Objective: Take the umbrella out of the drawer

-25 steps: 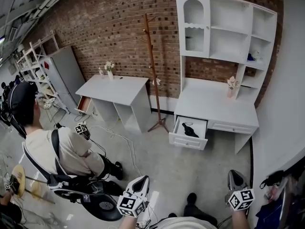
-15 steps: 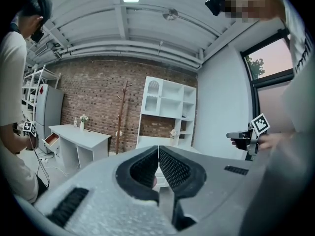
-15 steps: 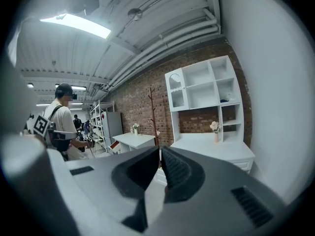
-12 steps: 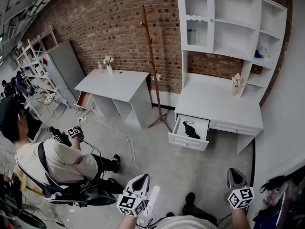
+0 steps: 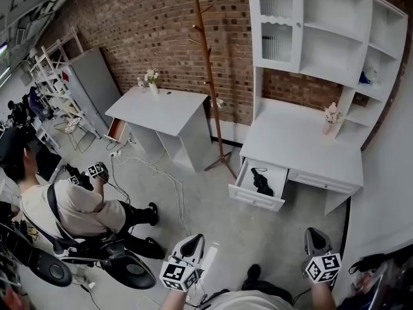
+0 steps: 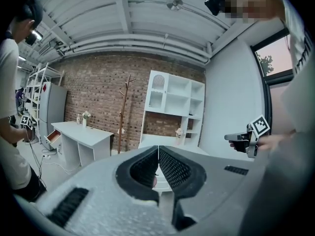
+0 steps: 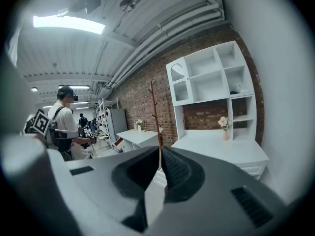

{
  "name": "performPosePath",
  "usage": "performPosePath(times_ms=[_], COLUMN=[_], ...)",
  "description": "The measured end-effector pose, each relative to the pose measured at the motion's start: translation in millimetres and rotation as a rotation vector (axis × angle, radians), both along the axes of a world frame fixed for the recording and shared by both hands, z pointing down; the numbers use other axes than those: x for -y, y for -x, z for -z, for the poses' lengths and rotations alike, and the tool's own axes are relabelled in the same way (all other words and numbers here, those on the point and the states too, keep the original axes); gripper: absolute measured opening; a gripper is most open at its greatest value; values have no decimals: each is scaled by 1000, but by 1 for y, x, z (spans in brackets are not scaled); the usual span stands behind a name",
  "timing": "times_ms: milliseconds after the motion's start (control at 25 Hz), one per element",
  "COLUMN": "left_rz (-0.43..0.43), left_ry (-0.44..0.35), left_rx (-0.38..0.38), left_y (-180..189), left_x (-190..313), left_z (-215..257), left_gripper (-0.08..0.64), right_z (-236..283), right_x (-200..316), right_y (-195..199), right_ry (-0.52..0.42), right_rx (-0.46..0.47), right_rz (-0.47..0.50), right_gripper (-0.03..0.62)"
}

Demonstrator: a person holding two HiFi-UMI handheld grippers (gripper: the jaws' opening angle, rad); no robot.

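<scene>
Down at the bottom of the head view, the left hand-held gripper [image 5: 194,241] and the right hand-held gripper [image 5: 314,235] sit side by side. Both are grey, wedge-shaped shells, each carrying its marker cube, and they point forward with a slight downward tilt.

In the left gripper view, the ribbed black pads [image 6: 170,167] meet at the tip, closed on nothing. It's the same in the right gripper view: the dark textured pads [image 7: 176,170] are pressed together and empty.

Well ahead across the smooth grey concrete floor [image 5: 213,212], the black folded fabric umbrella [image 5: 261,181] lies lengthwise inside the white open drawer [image 5: 253,198]. That drawer is pulled out from the glossy white bench with a shelved hutch [image 5: 303,141].

To the left of the drawer stands a slim brown wooden coat stand [image 5: 210,89], set against the rough red brick wall [image 5: 148,31]. Both hand-held grippers are well apart from the umbrella.
</scene>
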State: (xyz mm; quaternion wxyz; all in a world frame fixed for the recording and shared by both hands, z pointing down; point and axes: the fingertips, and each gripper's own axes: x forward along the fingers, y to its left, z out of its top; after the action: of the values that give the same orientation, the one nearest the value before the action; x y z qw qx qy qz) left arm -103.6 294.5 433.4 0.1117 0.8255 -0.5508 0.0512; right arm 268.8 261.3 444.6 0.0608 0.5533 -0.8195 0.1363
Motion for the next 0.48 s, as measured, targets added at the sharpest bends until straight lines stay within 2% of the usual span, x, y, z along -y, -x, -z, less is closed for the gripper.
performPosePath(times_ms=[480], left_rz=[69], left_ry=[26], left_rx=[21], left_y=[-29], left_x=[40], left_z=[-10], left_gripper=[26], right_z=[-17], right_x=[66], right_y=[-20], right_ry=[27], right_rx=[33], right_rz=[71], right_gripper=[34])
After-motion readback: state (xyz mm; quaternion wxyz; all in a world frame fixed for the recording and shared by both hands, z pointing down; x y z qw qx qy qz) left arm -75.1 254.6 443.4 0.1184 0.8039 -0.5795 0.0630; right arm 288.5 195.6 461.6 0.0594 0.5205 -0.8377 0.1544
